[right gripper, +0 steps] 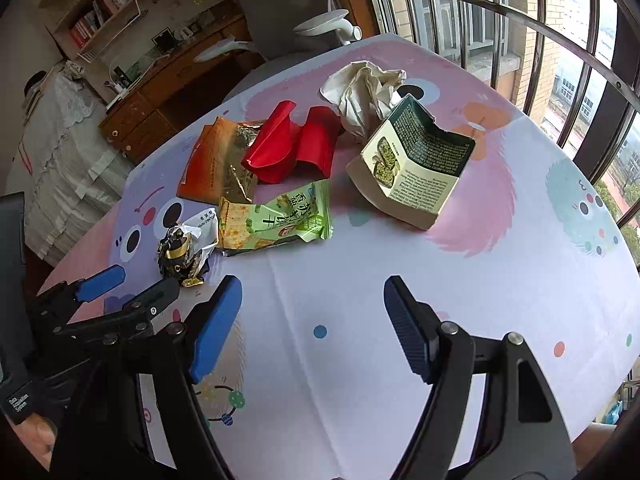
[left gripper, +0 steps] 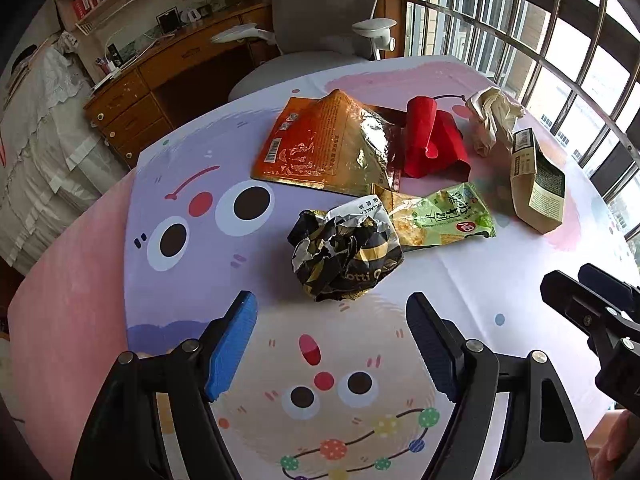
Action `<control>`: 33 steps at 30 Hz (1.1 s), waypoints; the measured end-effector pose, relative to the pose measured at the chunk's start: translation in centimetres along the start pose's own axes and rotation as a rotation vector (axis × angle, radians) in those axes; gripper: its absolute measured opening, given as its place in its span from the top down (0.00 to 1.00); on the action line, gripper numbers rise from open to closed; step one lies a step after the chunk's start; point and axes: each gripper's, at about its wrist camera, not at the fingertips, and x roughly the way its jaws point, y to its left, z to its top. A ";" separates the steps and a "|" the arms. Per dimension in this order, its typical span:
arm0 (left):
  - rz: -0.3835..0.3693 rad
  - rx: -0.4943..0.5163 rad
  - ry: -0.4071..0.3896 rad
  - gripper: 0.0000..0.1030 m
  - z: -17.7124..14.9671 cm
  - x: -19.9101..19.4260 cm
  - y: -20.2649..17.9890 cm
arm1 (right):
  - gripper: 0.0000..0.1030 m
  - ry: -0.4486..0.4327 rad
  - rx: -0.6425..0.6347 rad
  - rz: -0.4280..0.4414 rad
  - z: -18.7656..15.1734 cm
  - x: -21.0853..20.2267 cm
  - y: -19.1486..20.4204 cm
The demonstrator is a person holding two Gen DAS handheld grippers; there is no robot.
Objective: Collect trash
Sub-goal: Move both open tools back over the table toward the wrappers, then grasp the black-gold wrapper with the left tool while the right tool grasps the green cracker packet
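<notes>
We see our left gripper (left gripper: 332, 332) spread wide with nothing in it, just near the crumpled black wrapper (left gripper: 346, 254), our right gripper (right gripper: 312, 320) wide too (empty), green cracker bag (right gripper: 276, 220), red paper (right gripper: 294, 148), torn box (right gripper: 416, 164) farther on the cartoon tablecloth (right gripper: 480, 280).

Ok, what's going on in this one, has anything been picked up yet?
Not yet. A person holds two tools over a table with a cartoon-print cloth; both are open and empty. The left tool points at the crumpled black-and-gold foil wrapper, the nearest piece. The green cracker packet, orange foil pouch, red curled card, open beige carton and crumpled white paper all lie untouched.
</notes>
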 end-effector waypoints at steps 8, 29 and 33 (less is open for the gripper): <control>-0.022 0.082 0.005 0.24 2.8 5.0 -0.1 | 0.31 0.037 0.079 -0.027 2.0 4.8 0.4; -0.161 -0.106 0.006 0.61 3.5 4.9 6.4 | 0.62 0.024 -0.043 -0.173 3.5 12.8 6.4; -0.156 -0.114 0.010 0.61 2.7 4.3 6.7 | 0.90 0.019 -0.078 -0.160 2.8 12.9 7.0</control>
